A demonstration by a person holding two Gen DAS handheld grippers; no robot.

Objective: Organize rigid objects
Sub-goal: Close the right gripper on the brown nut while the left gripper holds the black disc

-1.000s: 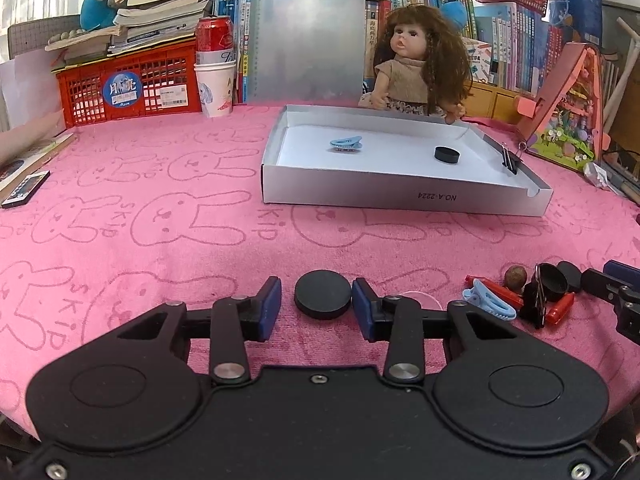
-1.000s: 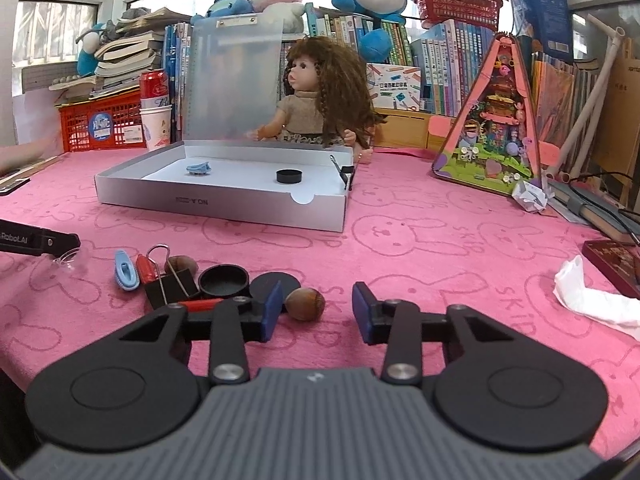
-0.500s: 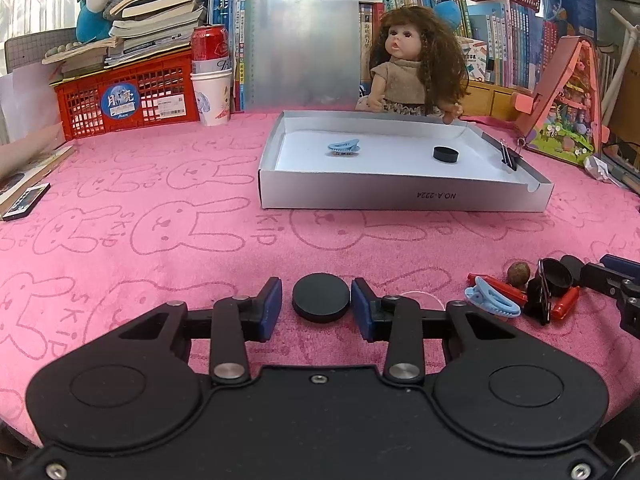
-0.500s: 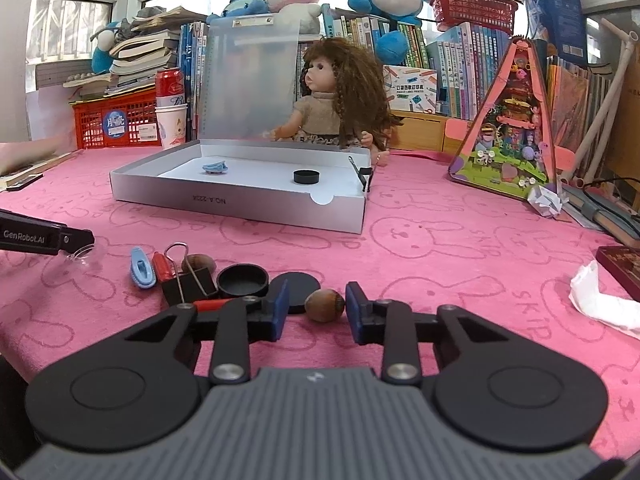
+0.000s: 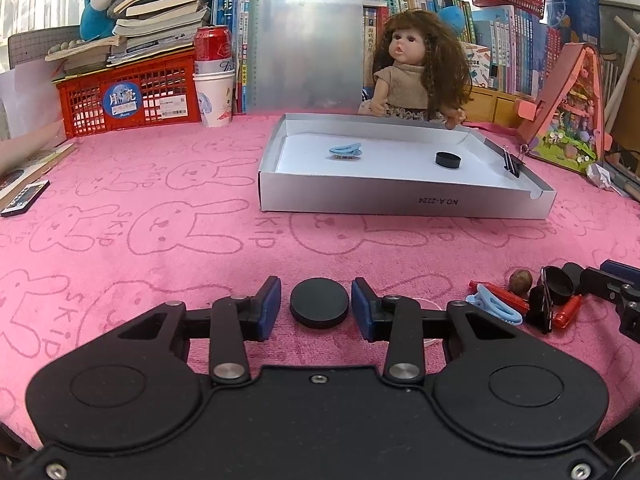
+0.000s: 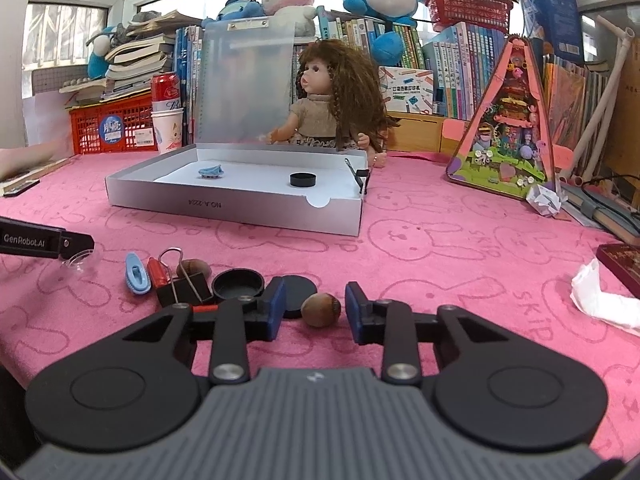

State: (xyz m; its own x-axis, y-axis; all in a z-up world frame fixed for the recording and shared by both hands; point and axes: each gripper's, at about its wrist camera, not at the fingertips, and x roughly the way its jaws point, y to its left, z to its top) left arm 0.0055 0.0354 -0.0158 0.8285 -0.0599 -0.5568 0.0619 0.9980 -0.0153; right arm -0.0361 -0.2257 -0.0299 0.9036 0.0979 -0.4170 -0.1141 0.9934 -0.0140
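My left gripper [image 5: 316, 307] is open around a flat black disc [image 5: 319, 307] lying on the pink cloth; small gaps show on both sides. My right gripper [image 6: 315, 313] is open around a brown nut [image 6: 321, 309], with gaps on both sides. Beside the nut lie another black disc [image 6: 297, 289], a black cap [image 6: 238, 283], a black binder clip [image 6: 184, 286], a second nut [image 6: 194, 268], a red clip [image 6: 157, 272] and a blue clip [image 6: 137, 273]. The silver box [image 5: 400, 199] holds a blue clip [image 5: 345, 151], a black cap [image 5: 447, 159] and a binder clip [image 5: 511, 165].
A doll [image 5: 416, 68] sits behind the box, with a clipboard [image 5: 306, 40], a red basket [image 5: 124, 96] and a cup with a can [image 5: 212, 92] to the left. A pink toy house [image 6: 508, 120] and crumpled paper [image 6: 600, 300] are to the right.
My right gripper has moved left so the nut now sits centred between its fingers, and its jaws narrowed a little. My left gripper stays around the black disc, raised slightly.
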